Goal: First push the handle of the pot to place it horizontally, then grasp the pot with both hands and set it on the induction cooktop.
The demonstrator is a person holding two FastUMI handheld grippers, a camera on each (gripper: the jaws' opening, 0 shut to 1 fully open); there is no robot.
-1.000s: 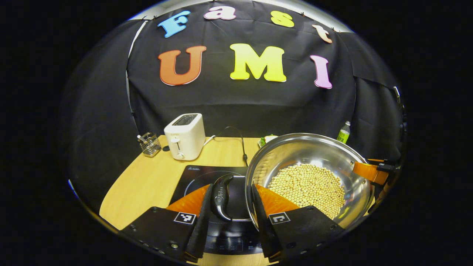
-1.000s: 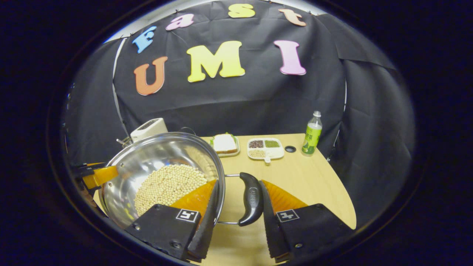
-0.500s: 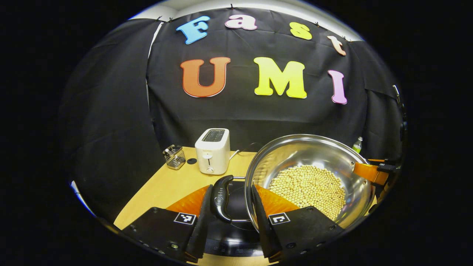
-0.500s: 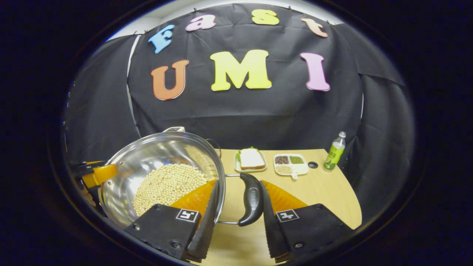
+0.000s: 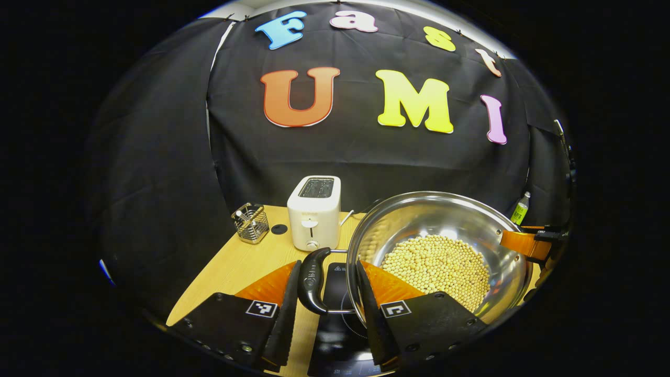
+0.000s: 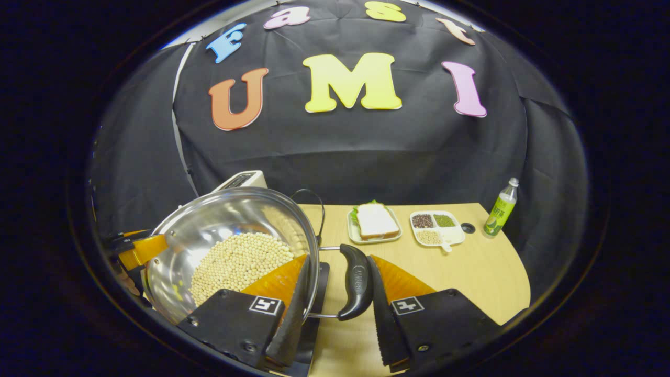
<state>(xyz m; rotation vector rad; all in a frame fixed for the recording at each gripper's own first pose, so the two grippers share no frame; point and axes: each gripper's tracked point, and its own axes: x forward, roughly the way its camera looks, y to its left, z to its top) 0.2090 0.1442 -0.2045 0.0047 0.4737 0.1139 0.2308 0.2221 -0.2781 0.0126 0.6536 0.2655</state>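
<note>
Left gripper view: you are carrying the pot (image 5: pixel 439 251), a wide steel bowl loaded with pale beans (image 5: pixel 437 264), so it is likely handling heavy, its polished wall slippery and its load ready to roll if you tip it. The stiff looped side handles are the places to hold. Your left gripper (image 5: pixel 324 314) is bracketing the near handle (image 5: pixel 312 280), half spread; the left finger is touching the grip while the other is lying against the pot's rim, so I cannot tell if it is truly clamping. The pot is hanging above the induction cooktop (image 5: pixel 340 335), with the toaster (image 5: pixel 314 211) beyond on the table (image 5: pixel 230 267).

Right gripper view: your right gripper (image 6: pixel 335 317) is straddling the opposite handle (image 6: pixel 356 283) the same way, one finger on the grip, one at the rim. The pot (image 6: pixel 230 246) is sitting left, the cooktop (image 6: pixel 314 314) edging under it.
</note>
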